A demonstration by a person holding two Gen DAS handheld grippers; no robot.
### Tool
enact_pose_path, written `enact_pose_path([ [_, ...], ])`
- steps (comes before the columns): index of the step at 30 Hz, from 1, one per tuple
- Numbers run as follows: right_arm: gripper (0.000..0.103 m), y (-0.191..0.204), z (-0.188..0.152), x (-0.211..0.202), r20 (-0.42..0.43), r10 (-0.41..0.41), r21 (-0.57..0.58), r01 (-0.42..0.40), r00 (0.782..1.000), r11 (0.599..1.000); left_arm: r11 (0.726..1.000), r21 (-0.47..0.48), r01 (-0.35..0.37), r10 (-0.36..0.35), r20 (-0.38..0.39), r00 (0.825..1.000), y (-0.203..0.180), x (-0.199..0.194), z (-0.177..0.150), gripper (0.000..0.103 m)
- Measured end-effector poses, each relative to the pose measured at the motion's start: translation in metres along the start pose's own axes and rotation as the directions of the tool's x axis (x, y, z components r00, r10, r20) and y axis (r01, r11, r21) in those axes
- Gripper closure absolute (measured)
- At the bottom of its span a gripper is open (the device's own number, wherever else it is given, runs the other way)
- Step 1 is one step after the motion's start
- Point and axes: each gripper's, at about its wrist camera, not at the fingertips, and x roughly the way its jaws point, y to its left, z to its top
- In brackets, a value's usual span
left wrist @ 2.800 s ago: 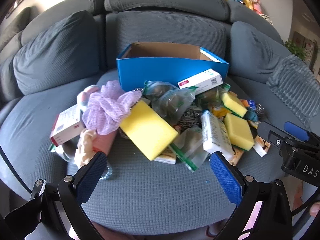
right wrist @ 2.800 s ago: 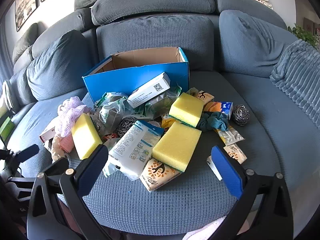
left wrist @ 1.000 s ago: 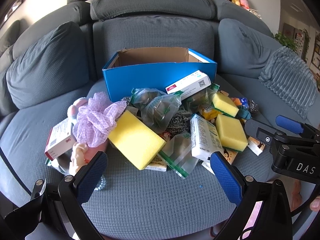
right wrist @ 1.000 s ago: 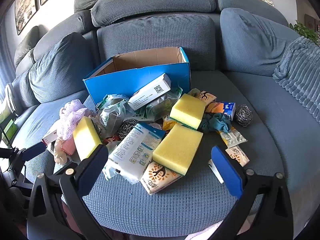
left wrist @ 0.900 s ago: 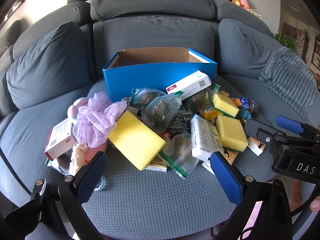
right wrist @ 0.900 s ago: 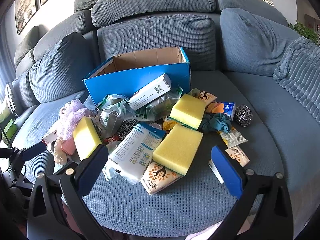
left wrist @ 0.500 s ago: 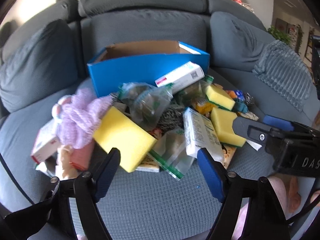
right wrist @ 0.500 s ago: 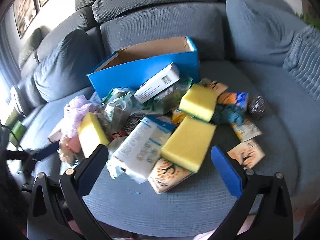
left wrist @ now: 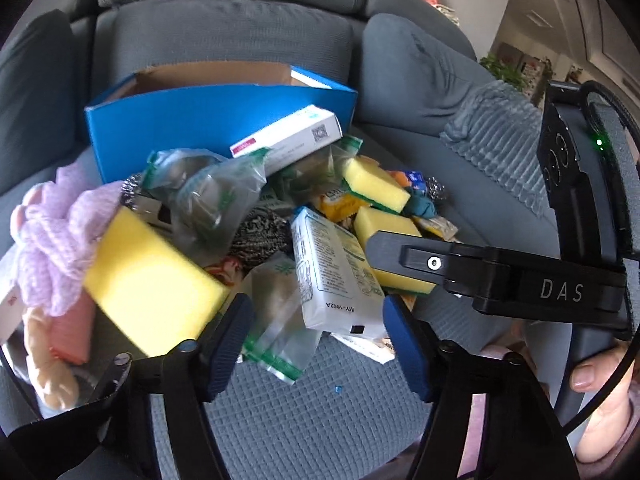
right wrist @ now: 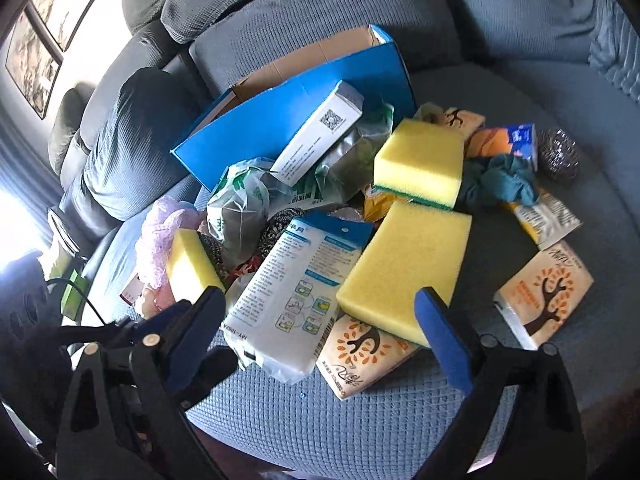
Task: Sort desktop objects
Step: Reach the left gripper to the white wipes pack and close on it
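Open right tool (right wrist: 324, 328) above white packet (right wrist: 292, 296) and yellow sponge (right wrist: 404, 268).

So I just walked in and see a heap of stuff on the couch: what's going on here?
A person is starting to sort the pile. Both grippers are open and hold nothing. The left gripper hovers near the white packet and a clear zip bag. The right gripper is at the large yellow sponge. The blue box behind the pile looks open.

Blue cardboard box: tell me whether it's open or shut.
Open. The blue cardboard box has no lid on top; its brown inner walls show. Whether anything lies inside cannot be told.
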Motion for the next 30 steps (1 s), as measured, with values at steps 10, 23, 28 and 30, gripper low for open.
enact_pose_path([
  [10,0.013,-0.005,0.005,0.011,-0.021,0.005,0.029,-0.005,1.000,1.000,0.997,-0.015,0.079,-0.080,-0.032,0.996,0.000,0.019,0.005,0.047],
  [23,0.020,-0.022,0.003,0.003,-0.042,-0.066,0.060,0.069,0.997,0.996,0.994,0.028,0.108,-0.107,-0.057,0.993,-0.008,0.029,0.010,0.051],
  [28,0.021,-0.025,0.003,0.010,-0.053,-0.073,0.055,0.076,0.996,0.996,0.993,0.036,0.111,-0.109,-0.073,0.991,-0.009,0.033,0.008,0.051],
  [30,0.031,-0.021,0.005,0.012,-0.047,-0.069,0.031,0.070,0.997,0.997,0.993,0.042,0.108,-0.105,-0.073,0.992,-0.011,0.033,0.008,0.051],
])
